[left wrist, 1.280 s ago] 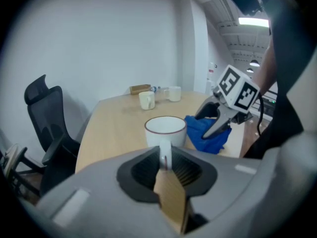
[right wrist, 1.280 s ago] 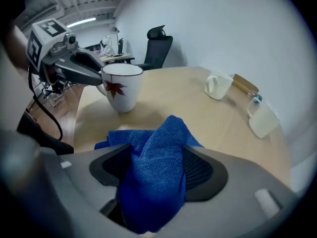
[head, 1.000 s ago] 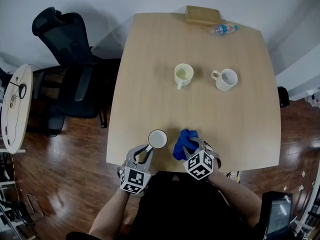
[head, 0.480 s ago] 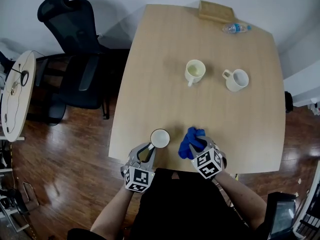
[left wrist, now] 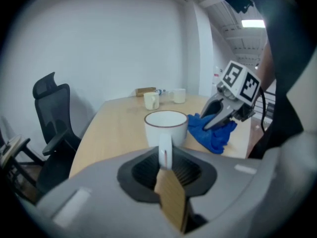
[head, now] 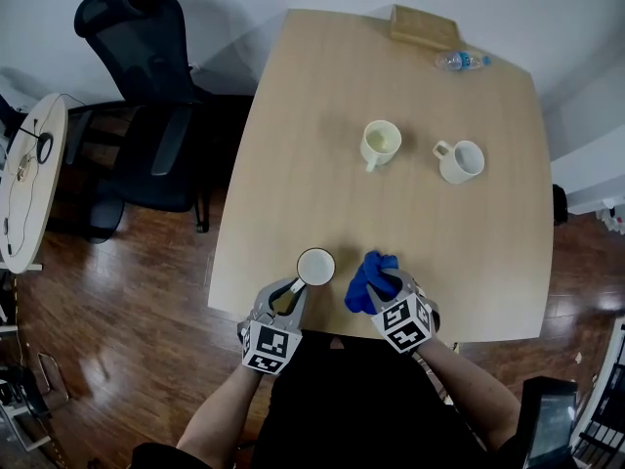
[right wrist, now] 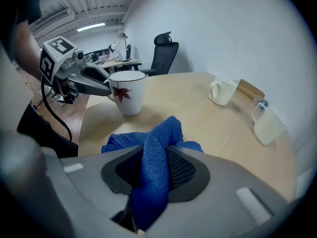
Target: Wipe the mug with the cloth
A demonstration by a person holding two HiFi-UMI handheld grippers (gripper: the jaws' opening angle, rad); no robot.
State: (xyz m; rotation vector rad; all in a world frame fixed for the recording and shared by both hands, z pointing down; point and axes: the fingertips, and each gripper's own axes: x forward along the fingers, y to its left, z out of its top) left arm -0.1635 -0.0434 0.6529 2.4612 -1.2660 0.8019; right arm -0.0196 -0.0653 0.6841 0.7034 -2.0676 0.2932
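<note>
**A:** Where is the mug sitting right now?

**B:** The mug (head: 314, 267) is standing upright on the table (head: 312, 164), near the edge closest to the person. Its handle (left wrist: 164, 152) is pointing back toward them.

**A:** Is anything gripping it?

**B:** Yes, the left gripper (head: 293, 293) is clamping that handle. Its jaws have just been closing tighter, with the handle between them.

**A:** And the cloth?

**B:** The blue cloth (head: 365, 279) is bunching up just to the right of the mug, apart from it. The right gripper (head: 387, 285) is pinching 1 fold of it. Its jaws have just been easing open a touch, yet the fabric is still sitting pressed between the pads. The rest of the cloth is lying on the table in front of them.

**A:** Is the mug showing any marking?

**B:** The right gripper view is showing a red leaf (right wrist: 120, 94) on the side facing the cloth.

**A:** What else is resting on the table?

**B:** 2 more mugs are standing further back, a cream mug (head: 381, 143) and a white mug (head: 461, 161). A water bottle (head: 459, 61) is lying near the far edge, beside a wooden box (head: 423, 25).
</note>
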